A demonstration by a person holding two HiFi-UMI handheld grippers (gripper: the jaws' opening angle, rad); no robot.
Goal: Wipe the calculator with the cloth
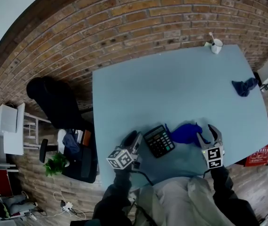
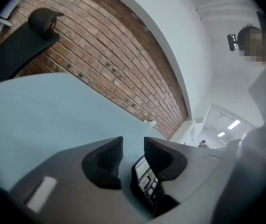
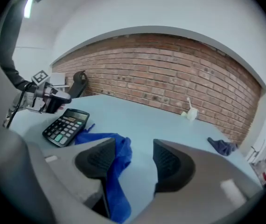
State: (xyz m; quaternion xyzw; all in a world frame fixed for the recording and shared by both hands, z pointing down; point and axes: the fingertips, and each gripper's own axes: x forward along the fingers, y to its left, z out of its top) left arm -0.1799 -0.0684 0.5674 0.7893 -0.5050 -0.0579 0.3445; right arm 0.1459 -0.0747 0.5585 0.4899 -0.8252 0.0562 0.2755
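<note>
Calculator – one, black with pale keys – lies flat on the pale blue table, just beside the fingertips of the left gripper, on their inner side, toward the other gripper. In the left gripper view its top end shows low down, partly under the right-hand finger. The two fingers stand apart with bare table in the gap, and neither pad presses on the calculator.

There are two grippers and two cloths. The bright blue cloth lies crumpled between the calculator and the right gripper, with one tip reaching the calculator's near corner. In the right gripper view the cloth runs beneath the left-hand finger and spills into the lower part of the gap. The right gripper's fingers are spread wide and grip nothing. From them the calculator sits beyond the cloth, off to the left.

The second cloth – darker blue, bunched – rests well apart from both grippers, near the table's far right edge. One white cup with something upright in it stands at the far edge, before the brick wall. One black chair stands off the table's left side.
</note>
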